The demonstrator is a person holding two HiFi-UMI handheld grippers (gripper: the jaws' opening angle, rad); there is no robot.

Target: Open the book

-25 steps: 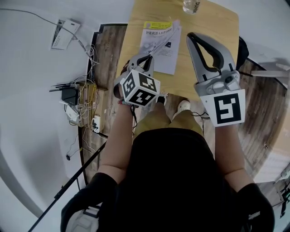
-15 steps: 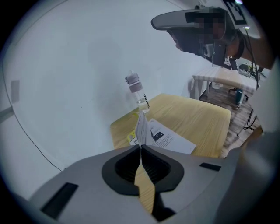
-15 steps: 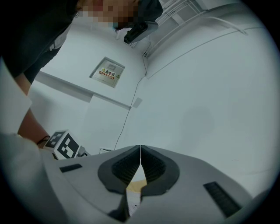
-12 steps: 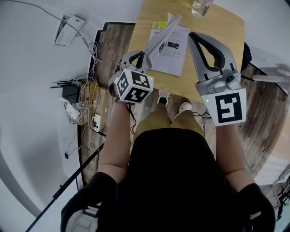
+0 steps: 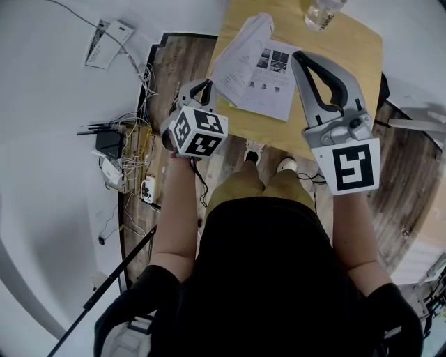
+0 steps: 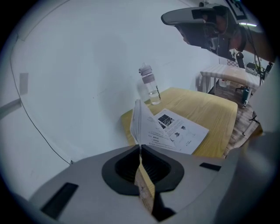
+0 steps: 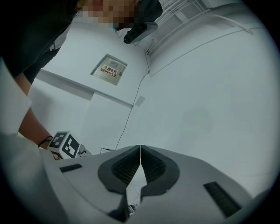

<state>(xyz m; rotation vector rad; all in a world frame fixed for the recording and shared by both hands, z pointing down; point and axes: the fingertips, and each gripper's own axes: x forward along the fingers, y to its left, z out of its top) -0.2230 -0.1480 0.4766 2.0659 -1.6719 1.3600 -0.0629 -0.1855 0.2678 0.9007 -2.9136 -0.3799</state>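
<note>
Nearest, the left gripper (image 5: 206,89) pinches the lifted cover (image 5: 240,45). The right gripper (image 5: 301,59), jaws together and empty, hovers right of the book (image 5: 272,87). The book lies on the table (image 5: 348,70) with its spine running near to far along its left edge, so the cover probably goes further left. A bottle (image 5: 322,12) stands beyond.

White wall (image 7: 197,87) all round here, a thin cable (image 7: 131,109) climbing it past a small notice panel (image 7: 109,70). Down below, dark wood-plank floor (image 5: 178,63), and a pale wooden table (image 5: 289,21) standing at the far side. Off left, a black router (image 5: 106,145) sits among tangled wires (image 5: 132,122), near a white power strip (image 5: 148,188).
</note>
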